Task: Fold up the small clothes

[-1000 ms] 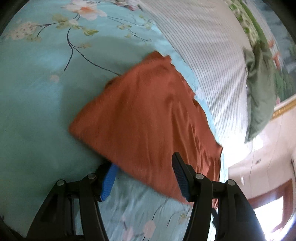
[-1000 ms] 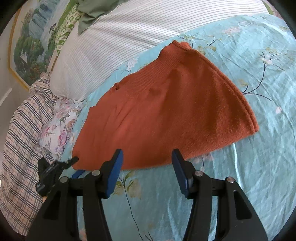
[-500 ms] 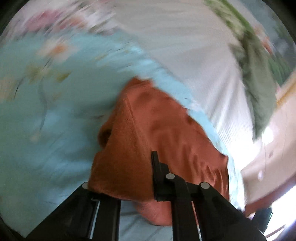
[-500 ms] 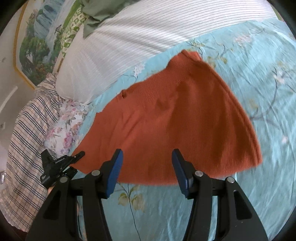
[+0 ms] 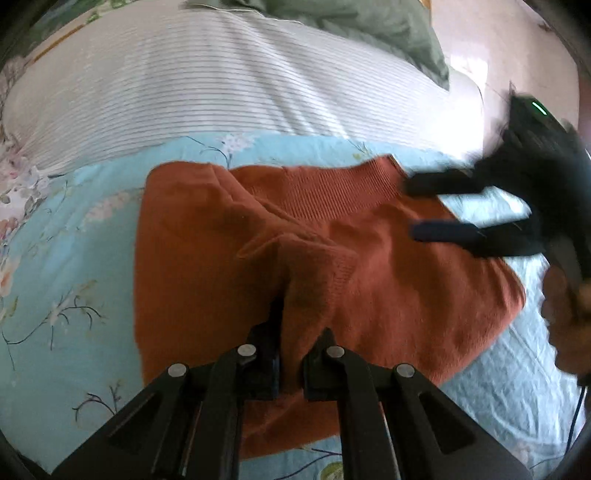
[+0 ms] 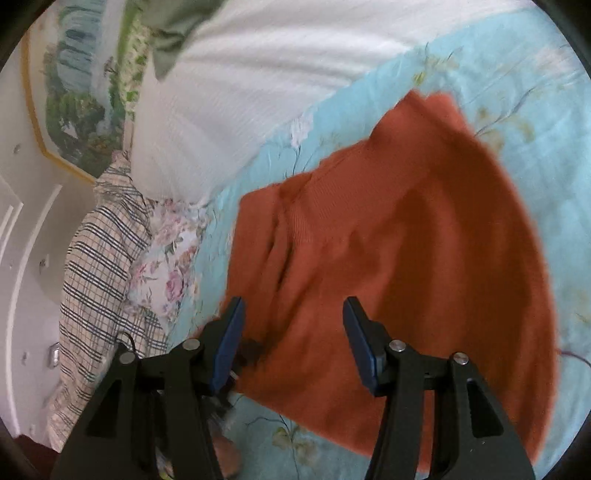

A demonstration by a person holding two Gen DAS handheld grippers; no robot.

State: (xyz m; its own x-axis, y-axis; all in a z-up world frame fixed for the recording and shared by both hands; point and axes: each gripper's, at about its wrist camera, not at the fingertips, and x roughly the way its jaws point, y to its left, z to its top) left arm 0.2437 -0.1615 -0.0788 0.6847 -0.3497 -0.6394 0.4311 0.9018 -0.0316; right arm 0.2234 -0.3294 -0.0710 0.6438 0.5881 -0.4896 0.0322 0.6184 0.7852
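A rust-orange knit garment [image 5: 388, 280] lies on the light blue floral bedsheet [image 5: 55, 280]. My left gripper [image 5: 293, 354] is shut on a fold of it and holds that part lifted over the rest. In the right wrist view the garment [image 6: 424, 258] spreads ahead of my right gripper [image 6: 293, 328], which is open and empty just above its near edge. The right gripper also shows in the left wrist view [image 5: 436, 206], open over the garment's far right part.
A white striped pillow [image 5: 221, 92] lies beyond the garment, with a green cloth [image 5: 369, 22] behind it. A checked cloth [image 6: 99, 266] and a floral pillow [image 6: 166, 266] lie at the left in the right wrist view. A framed landscape picture [image 6: 77, 92] hangs on the wall.
My left gripper closed on the garment's edge and carried it up and over the garment. My right gripper stayed open and moved in closer over the garment.
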